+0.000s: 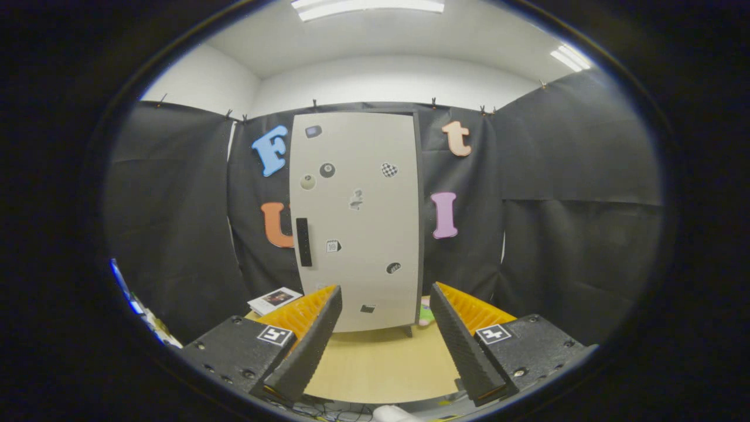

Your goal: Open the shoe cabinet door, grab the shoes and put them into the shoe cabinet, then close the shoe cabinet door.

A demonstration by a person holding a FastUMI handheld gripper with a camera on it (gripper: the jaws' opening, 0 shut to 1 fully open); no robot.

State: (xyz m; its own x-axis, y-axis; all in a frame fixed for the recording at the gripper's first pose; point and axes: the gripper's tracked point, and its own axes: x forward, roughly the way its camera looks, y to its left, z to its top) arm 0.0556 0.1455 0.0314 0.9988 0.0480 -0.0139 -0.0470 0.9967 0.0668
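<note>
A booklet (274, 299) lies on the table (381, 363) left of the shoe cabinet (357, 223). The cabinet stands upright beyond the tongs (387, 305), door shut, contents hidden; dark handle (303, 241) near its left edge. Tongs apart, holding nothing. A green item (426, 313) sits at the cabinet's lower right.

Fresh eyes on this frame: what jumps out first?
The tall pale cabinet stands dead ahead beyond the fingers, its door shut and dotted with small stickers, with a dark handle near its left edge. The gripper is open and holds nothing, its fingers spread over the wooden table. A booklet lies left of the cabinet's foot.
</note>
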